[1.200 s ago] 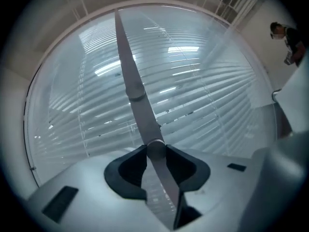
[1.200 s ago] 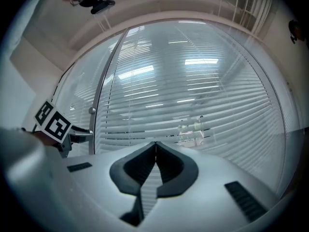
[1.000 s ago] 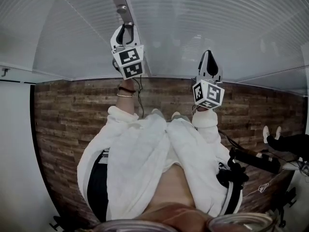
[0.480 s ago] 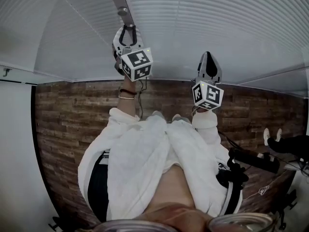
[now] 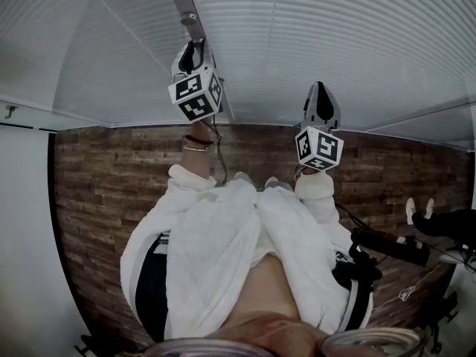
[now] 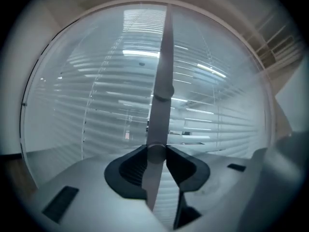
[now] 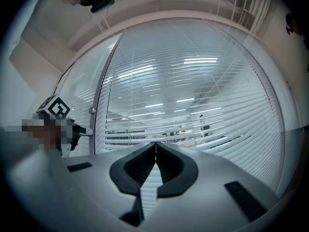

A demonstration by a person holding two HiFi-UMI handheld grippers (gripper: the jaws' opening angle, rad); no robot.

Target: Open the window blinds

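Left gripper (image 6: 156,151) clamped on tilt wand (image 6: 163,57), right gripper (image 7: 154,149) jaws together, empty, facing window blinds (image 7: 207,81).

Dim, washed-out grey, heavy fisheye.
Light comes through the blinds (image 7: 203,81); lamp streaks glare, edges vignette dark, close foreground blurred.

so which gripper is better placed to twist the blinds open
Left: the left gripper grips the rod hanging before the blinds. The right gripper is shut, empty, away from it.
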